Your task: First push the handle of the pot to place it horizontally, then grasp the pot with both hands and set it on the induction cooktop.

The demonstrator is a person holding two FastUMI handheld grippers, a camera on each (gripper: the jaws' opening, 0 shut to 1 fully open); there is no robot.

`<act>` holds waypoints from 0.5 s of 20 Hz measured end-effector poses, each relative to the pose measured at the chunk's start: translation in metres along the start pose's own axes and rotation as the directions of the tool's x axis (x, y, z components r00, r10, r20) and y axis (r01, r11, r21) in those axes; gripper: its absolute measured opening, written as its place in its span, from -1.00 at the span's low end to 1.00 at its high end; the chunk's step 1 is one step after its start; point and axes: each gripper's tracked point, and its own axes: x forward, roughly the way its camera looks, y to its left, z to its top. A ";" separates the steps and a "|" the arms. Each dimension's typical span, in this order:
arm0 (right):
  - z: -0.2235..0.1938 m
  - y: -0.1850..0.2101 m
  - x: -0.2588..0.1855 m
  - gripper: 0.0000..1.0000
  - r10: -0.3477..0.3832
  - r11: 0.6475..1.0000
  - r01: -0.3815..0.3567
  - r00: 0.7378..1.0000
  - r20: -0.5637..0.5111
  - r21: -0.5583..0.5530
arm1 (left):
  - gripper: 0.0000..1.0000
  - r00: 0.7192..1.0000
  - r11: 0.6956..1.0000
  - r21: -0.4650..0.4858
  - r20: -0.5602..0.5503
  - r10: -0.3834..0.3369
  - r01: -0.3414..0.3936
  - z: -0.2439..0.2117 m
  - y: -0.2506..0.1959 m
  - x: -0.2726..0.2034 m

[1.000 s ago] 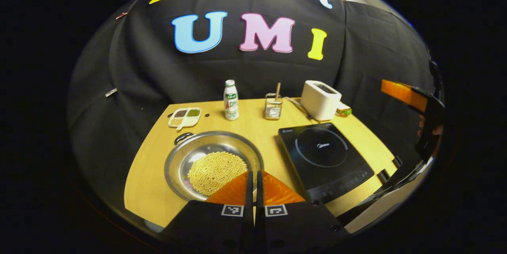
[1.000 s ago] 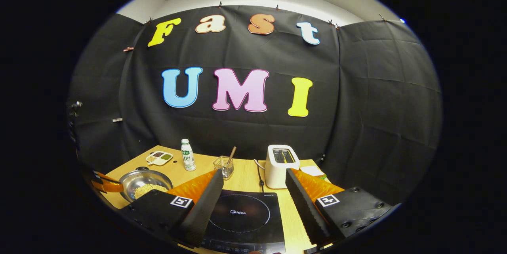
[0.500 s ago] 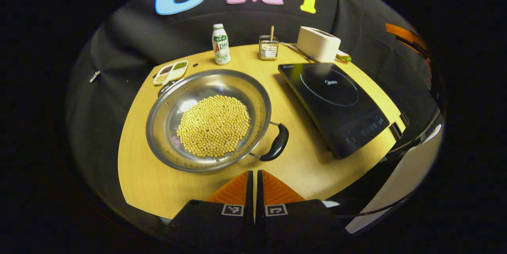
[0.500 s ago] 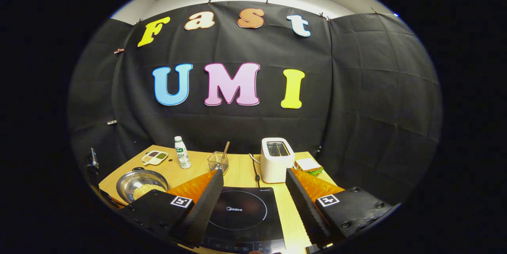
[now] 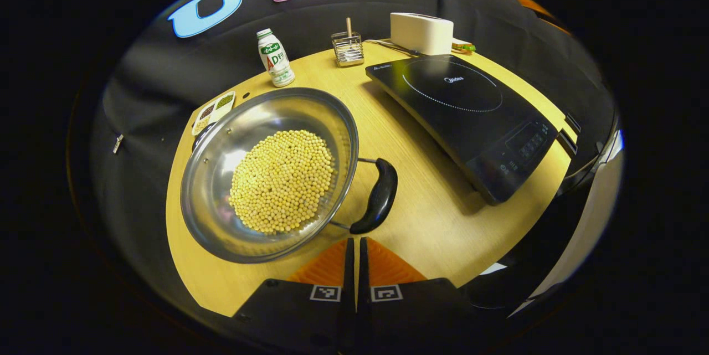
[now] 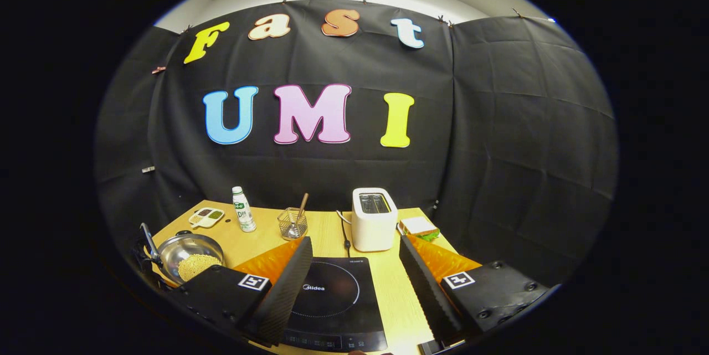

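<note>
Left gripper view: left gripper [image 5: 354,247] closed, just short of pot handle [image 5: 376,197].

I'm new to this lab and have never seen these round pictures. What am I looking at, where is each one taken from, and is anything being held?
There is no robot: a person carries a two-finger claw in each hand, and a fisheye camera rides on each, looking along its fingers.

In the left gripper view, the left claw is shut and holds nothing. Just ahead sits the pot of yellow beans, its black handle nearest the fingers.

In the right gripper view, the right claw is open and empty, above the induction cooktop.

Also on the wooden table: a bottle, a wire basket, a toaster, a sandwich and a small divided tray.
</note>
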 end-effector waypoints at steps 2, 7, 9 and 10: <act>0.000 -0.004 -0.001 0.96 -0.005 1.000 0.005 1.000 -0.005 0.005 | -0.90 1.000 1.000 -0.012 0.002 -0.011 0.011 0.004 -0.002 0.003; 0.000 -0.006 0.000 0.96 -0.007 1.000 0.007 1.000 -0.004 0.005 | -0.89 1.000 0.998 -0.056 0.007 -0.029 0.030 0.014 -0.007 0.006; 0.000 -0.005 -0.001 0.96 -0.001 1.000 0.001 1.000 -0.008 0.002 | -0.89 0.999 0.997 -0.065 0.015 -0.042 0.043 0.019 -0.011 0.010; -0.001 -0.005 -0.001 0.96 0.001 1.000 -0.001 1.000 -0.011 0.003 | -0.89 0.999 0.997 -0.062 0.018 -0.049 0.050 0.023 -0.014 0.011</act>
